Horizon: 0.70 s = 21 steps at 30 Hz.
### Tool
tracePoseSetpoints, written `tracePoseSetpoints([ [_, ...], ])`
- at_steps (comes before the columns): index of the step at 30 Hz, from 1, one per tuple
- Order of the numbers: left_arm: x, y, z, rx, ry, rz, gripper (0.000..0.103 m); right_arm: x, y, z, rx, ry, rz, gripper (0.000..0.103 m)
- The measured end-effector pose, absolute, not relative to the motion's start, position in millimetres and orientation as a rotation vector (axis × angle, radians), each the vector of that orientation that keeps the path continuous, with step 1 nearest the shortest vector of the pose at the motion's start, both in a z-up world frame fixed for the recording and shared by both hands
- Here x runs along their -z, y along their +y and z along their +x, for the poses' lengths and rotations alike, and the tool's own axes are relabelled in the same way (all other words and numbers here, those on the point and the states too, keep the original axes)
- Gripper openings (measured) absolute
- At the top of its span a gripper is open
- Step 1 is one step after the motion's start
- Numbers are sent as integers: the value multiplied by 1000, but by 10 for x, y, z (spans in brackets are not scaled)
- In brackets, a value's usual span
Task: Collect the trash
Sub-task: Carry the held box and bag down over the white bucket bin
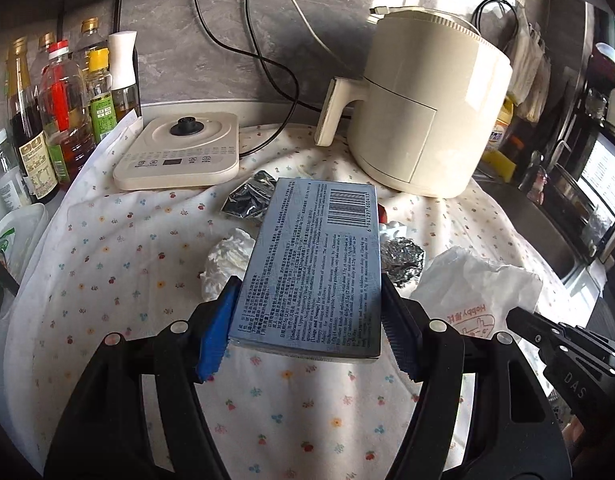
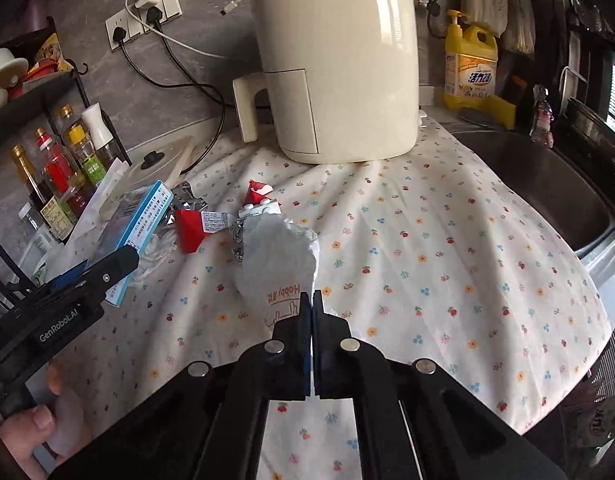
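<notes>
My left gripper (image 1: 307, 312) is shut on a blue medicine box (image 1: 315, 264) with a barcode and holds it above the floral cloth (image 1: 127, 264); the box also shows in the right wrist view (image 2: 135, 224). My right gripper (image 2: 310, 300) is shut on the edge of a white plastic bag (image 2: 281, 256), which stands open beside the box (image 1: 471, 292). On the cloth lie crumpled foil (image 1: 249, 196), a foil ball (image 1: 403, 260), a crumpled tissue (image 1: 227, 260) and red wrappers (image 2: 195, 224).
A cream air fryer (image 2: 339, 64) stands at the back of the cloth. A kettle base (image 1: 179, 156) and several sauce bottles (image 1: 63, 112) are at the left. A sink (image 2: 547, 184) and a yellow detergent bottle (image 2: 473, 68) are at the right.
</notes>
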State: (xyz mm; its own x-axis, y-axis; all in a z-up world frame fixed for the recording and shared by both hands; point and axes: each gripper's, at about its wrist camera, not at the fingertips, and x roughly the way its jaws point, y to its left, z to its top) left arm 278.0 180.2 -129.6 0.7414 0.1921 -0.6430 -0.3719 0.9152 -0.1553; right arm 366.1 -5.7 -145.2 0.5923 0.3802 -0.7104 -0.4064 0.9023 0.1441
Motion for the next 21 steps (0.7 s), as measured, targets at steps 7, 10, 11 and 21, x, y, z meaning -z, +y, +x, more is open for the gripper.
tracePoseSetpoints([
  [7,1199,1383,2622,-262,669,-250,67,1323,-511,3356,-415,797,-4,1],
  [10,1177,1175,2582,-235,674,-235,67,1289,-726,3237,-385,786,14,1],
  [11,1172,1102,2574,-224,676,-229,67,1277,-815,3198,-372,784,22,1],
  [21,1229,190,2571,-71,706,-163,67,1326,-1832,2817,-215,793,93,1],
])
